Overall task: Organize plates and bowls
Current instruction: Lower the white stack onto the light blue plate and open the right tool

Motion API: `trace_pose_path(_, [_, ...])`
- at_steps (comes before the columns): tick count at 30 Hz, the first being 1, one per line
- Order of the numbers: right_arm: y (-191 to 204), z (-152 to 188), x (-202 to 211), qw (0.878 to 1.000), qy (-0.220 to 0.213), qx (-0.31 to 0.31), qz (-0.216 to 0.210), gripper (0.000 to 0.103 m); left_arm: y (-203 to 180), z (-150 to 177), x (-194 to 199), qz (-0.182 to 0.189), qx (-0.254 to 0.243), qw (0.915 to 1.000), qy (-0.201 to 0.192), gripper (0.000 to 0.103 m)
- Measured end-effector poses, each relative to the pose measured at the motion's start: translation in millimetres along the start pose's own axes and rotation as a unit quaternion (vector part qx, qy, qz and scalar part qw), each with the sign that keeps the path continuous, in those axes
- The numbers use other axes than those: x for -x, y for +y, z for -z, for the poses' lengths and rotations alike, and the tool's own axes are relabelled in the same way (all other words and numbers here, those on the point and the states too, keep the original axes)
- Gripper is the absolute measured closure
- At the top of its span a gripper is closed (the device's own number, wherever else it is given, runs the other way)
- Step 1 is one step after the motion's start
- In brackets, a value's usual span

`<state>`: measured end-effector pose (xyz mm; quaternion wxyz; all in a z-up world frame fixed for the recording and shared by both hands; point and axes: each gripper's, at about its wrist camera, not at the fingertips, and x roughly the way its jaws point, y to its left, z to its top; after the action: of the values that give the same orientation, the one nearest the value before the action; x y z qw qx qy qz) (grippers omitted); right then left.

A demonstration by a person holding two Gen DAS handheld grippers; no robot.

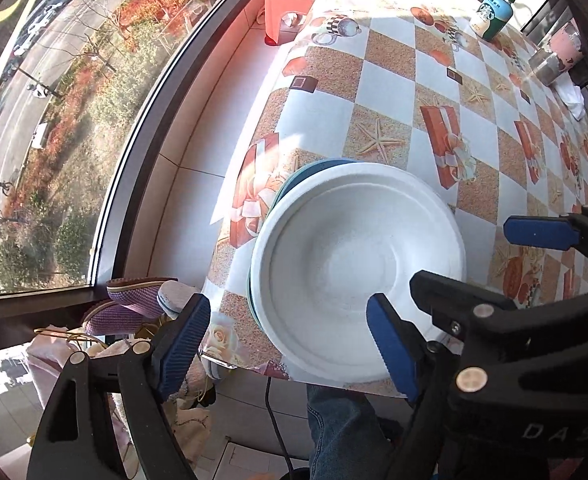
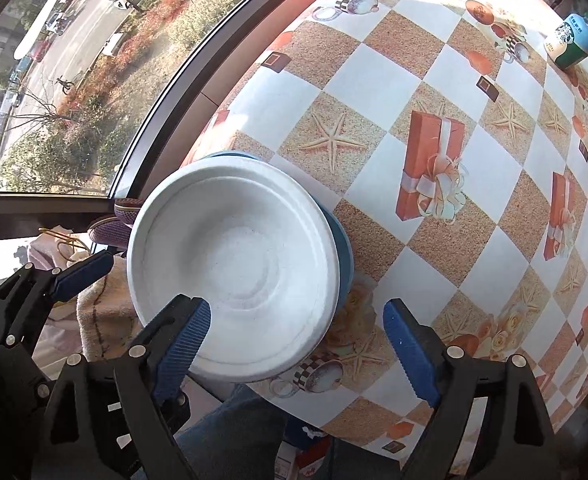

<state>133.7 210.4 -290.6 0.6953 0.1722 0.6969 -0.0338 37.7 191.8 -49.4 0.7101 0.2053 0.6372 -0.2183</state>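
White bowl [image 1: 358, 268] nested in blue bowl [image 1: 314, 168] on the surface [image 1: 474, 128].
Both sit just ahead of the left hand-held gripper [image 1: 289, 344] and right hand-held gripper [image 2: 298, 340], each spread apart; the white bowl seems empty.

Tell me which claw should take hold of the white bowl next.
Right, probably. The open right claw already straddles the white bowl rim, one finger inside. The open left claw is wider of it.

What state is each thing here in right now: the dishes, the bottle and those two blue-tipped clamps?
white bowl: upright, empty, stacked on a blue dish
blue dish: under the bowl, mostly hidden
left gripper: open, holding nothing
right gripper: open, holding nothing
Starbucks bottle: standing, capped
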Motion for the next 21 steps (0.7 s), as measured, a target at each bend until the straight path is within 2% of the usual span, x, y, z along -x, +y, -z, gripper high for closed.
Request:
trace_pose_path(2, [-1.5, -1.2, 4.7, 1.0, -0.001, -0.001, -0.005, 0.012, -1.3, -2.1, 7.2, 0.0, -0.007, 0.9999, -0.013, 0.008])
trace_pose_path(3, [-1.7, -0.4, 6.7, 1.0, -0.003, -0.001, -0.005, 0.001, -1.4, -2.0, 9.4, -0.003, -0.008, 0.9998, -0.015, 0.0])
trace_pose_path(7, [-5.0, 4.2, 16.9, 1.0, -0.02, -0.005, -0.004, 0.0, 0.0, -2.8, 10.5, 0.022, -0.01, 0.9997, -0.005, 0.0])
trace_pose_path(15, [-11.9, 13.2, 36.0, 0.998, -0.048, -0.024, 0.034, 0.0, -3.5, -3.2, 14.0, 0.004, -0.012, 0.9999, -0.009, 0.0])
trace_pose_path(21, [-27.9, 13.5, 38.2, 0.998, -0.038, -0.042, 0.039, 0.0, -12.6, -6.4, 13.2, 0.001, -0.032, 0.9995, -0.006, 0.0])
